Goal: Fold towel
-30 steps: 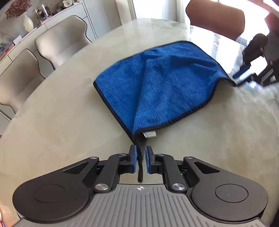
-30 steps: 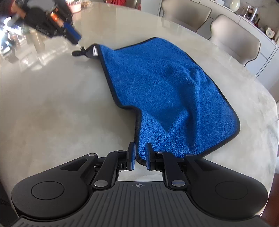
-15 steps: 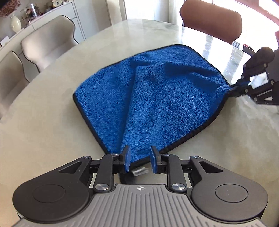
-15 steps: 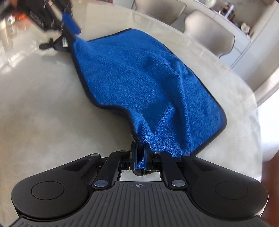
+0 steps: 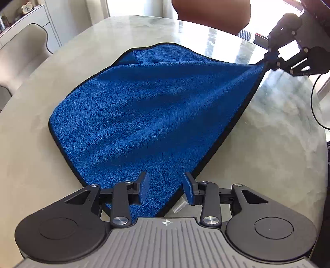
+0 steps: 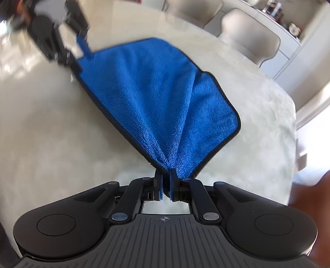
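Note:
A blue towel [image 5: 148, 115] with black edging lies on the pale marble table [image 5: 268, 160]. My left gripper [image 5: 166, 185] hovers over its near corner. Its jaws are opening, the corner lies between the blue pads [image 5: 144, 185], and they do not press on it. A small white label [image 5: 177, 207] sticks out beside that corner. My right gripper [image 6: 166, 179] is shut on another corner of the towel [image 6: 156, 99], which rises bunched into the pads and is pulled taut. It also shows in the left wrist view as the right gripper [image 5: 273, 60]. The left gripper [image 6: 81, 57] appears blurred at the far corner.
Beige chairs [image 6: 247, 37] and a white cabinet [image 6: 292, 47] stand beyond the table's curved edge. A brown chair [image 5: 210, 14] sits at the far side, and another beige chair [image 5: 22, 47] on the left. A black cable [image 5: 315, 103] hangs near the right gripper.
The left gripper let go of its corner, moved in over the towel and spread its jaws. The right gripper shut on its corner and pulled it up, stretching the towel.

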